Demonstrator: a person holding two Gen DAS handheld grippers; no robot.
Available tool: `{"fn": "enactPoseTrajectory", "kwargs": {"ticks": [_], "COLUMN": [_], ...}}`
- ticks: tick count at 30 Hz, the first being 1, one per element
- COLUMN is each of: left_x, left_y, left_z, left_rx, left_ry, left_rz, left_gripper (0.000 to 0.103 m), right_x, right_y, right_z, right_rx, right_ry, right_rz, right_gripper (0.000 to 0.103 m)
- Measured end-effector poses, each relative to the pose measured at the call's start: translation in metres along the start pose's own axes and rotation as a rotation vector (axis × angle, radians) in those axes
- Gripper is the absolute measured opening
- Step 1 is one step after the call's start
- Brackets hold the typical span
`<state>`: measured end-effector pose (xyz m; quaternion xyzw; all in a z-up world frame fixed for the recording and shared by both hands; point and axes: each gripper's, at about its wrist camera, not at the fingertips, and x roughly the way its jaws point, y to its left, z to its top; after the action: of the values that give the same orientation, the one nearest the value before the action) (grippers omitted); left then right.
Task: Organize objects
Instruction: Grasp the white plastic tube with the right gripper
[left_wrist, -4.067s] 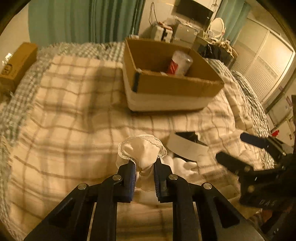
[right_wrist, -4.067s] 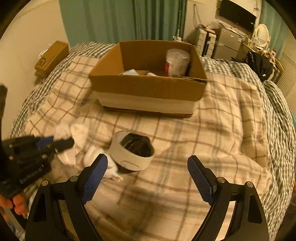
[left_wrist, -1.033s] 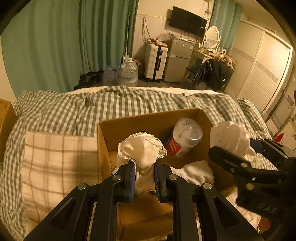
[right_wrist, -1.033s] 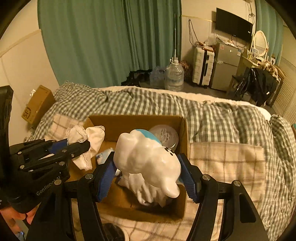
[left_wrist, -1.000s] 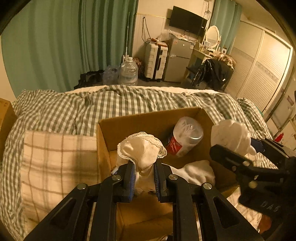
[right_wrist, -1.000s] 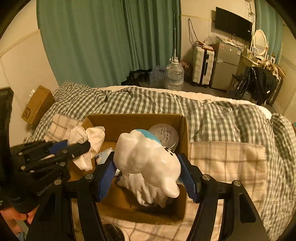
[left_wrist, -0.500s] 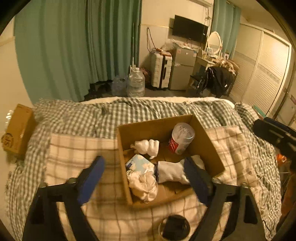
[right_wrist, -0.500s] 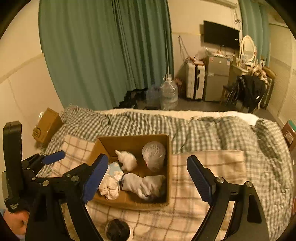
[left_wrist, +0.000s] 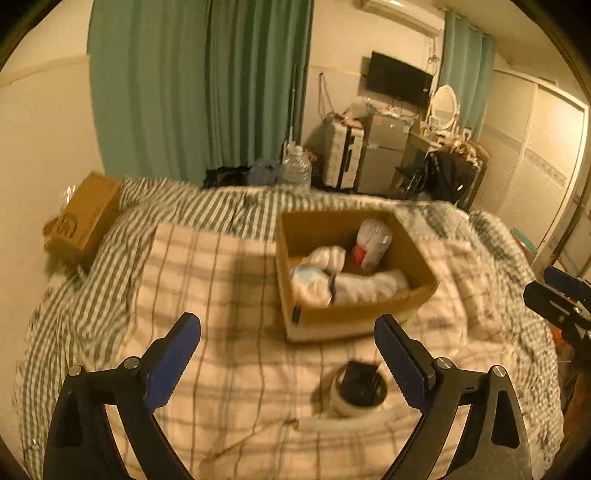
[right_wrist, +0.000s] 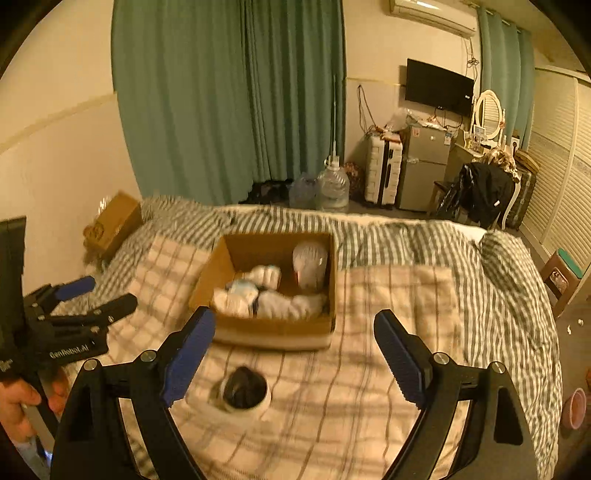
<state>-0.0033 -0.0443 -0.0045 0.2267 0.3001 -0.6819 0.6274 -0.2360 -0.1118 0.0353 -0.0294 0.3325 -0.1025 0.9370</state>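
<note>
An open cardboard box (left_wrist: 413, 243) sits on the bed and holds white cloths (left_wrist: 369, 286), a blue-and-white item (left_wrist: 308, 273) and a white canister with a red label (left_wrist: 371, 242). The box also shows in the right wrist view (right_wrist: 273, 326). A white cup-shaped thing with a dark inside (left_wrist: 360, 386) lies on the blanket in front of the box, also seen in the right wrist view (right_wrist: 245, 393). My left gripper (left_wrist: 288, 356) is open and empty, well back from the box. My right gripper (right_wrist: 293, 354) is open and empty above the blanket.
A plaid blanket (left_wrist: 207, 295) covers the bed over a green checked quilt (right_wrist: 424, 240). A small cardboard box (left_wrist: 83, 218) lies at the bed's left edge by the wall. Green curtains, a water jug (right_wrist: 332, 190), a suitcase and a fridge stand beyond.
Both grippers have pulled further back and higher from the box, open and empty. A second ago the left held a white lace cloth and the right a white plush; both now lie in the box.
</note>
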Motion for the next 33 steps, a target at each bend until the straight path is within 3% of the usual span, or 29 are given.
{"fn": "enactPoseTrajectory", "kwargs": {"ticks": [5,14,17,20,27,28,33], "left_x": [0.032,0.081,0.087,0.089,0.098,0.098,0.094], "left_y": [0.004,0.001,0.004,0.006,0.006,0.007,0.01], "left_z": [-0.041,-0.091,-0.094,-0.095,-0.097,-0.097,-0.096], "left_rx": [0.001,-0.016,-0.026,-0.028,-0.028,-0.03,-0.045], "left_ry": [0.094,0.252,0.28,0.282,0.31,0.31,0.297], "left_rz": [0.019,0.018,0.021,0.024,0.018,0.018,0.025], "left_gripper": [0.098,0.097,0.097,0.097,0.098,0.098,0.098], "right_x": [0.034,0.105,0.129,0.154,0.178,0.181,0.175], "right_y": [0.012,0.012,0.008,0.012,0.032,0.034,0.038], "right_z": [-0.051,-0.111,-0.123,-0.138,-0.153,-0.155,-0.157], "right_rx": [-0.031,-0.053,-0.027,-0.026,-0.095,-0.107,-0.124], "right_ry": [0.088,0.288,0.364,0.458,0.569,0.581,0.572], "right_rz": [-0.014,0.029,0.065,0.115,0.202,0.197,0.234], "right_gripper": [0.088,0.088,0.088,0.08,0.075,0.073,0.034]}}
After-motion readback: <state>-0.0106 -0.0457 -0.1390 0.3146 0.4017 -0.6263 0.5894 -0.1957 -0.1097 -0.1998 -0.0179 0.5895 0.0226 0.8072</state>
